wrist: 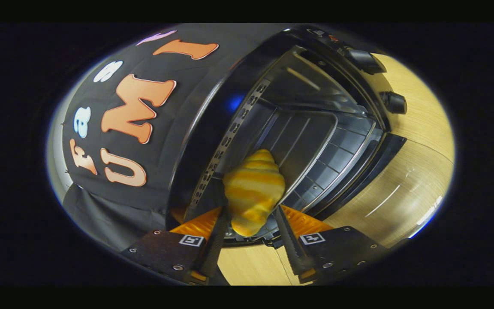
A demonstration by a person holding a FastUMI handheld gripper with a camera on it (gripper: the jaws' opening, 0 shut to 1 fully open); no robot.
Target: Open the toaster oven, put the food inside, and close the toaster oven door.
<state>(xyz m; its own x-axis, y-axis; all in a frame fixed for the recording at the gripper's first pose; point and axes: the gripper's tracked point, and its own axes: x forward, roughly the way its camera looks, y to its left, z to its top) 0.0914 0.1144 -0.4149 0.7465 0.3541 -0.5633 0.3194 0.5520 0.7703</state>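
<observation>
Black toaster oven (212, 128) on pale wooden table (405, 180), door down, ribbed metal tray (302, 141) and wire rack (337, 159) exposed. Gripper (250, 214) clenched on glossy, ridged golden croissant (253, 189), held at the oven mouth just short of the tray.

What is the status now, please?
Hand-held gripper shut on golden striped croissant. Black toaster oven open, croissant at its mouth, above the wire rack. Nothing in the way.
</observation>
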